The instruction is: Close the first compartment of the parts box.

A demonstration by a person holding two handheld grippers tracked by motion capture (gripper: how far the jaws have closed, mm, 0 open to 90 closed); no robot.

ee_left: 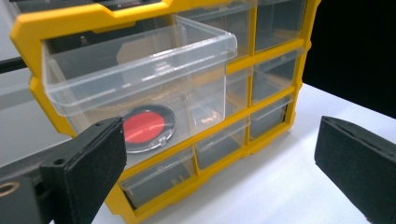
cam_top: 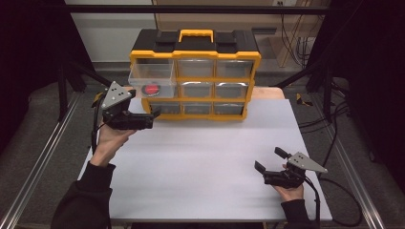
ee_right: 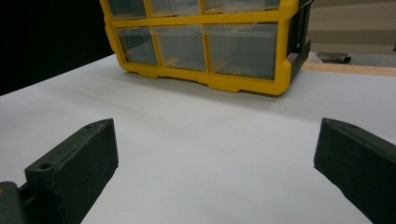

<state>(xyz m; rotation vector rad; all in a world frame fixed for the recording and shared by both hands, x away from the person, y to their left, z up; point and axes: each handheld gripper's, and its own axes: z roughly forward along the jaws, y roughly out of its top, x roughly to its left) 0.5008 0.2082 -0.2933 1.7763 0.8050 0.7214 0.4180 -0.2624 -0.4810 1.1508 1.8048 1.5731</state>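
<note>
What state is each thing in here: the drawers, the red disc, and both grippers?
Top-left drawer: pulled out of the yellow organizer, open.
Red disc: lying flat inside the pulled-out drawer.
Other drawers: pushed in, closed.
Carry handle: folded down on top.
Left gripper: open, holding nothing, near the open drawer.
Right gripper: open, holding nothing, over the white table.

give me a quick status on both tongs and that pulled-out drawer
Left tongs open, at the pulled-out top-left drawer. Red disc lies inside it. Right tongs open, idle over the table. Nothing in the way.
</note>
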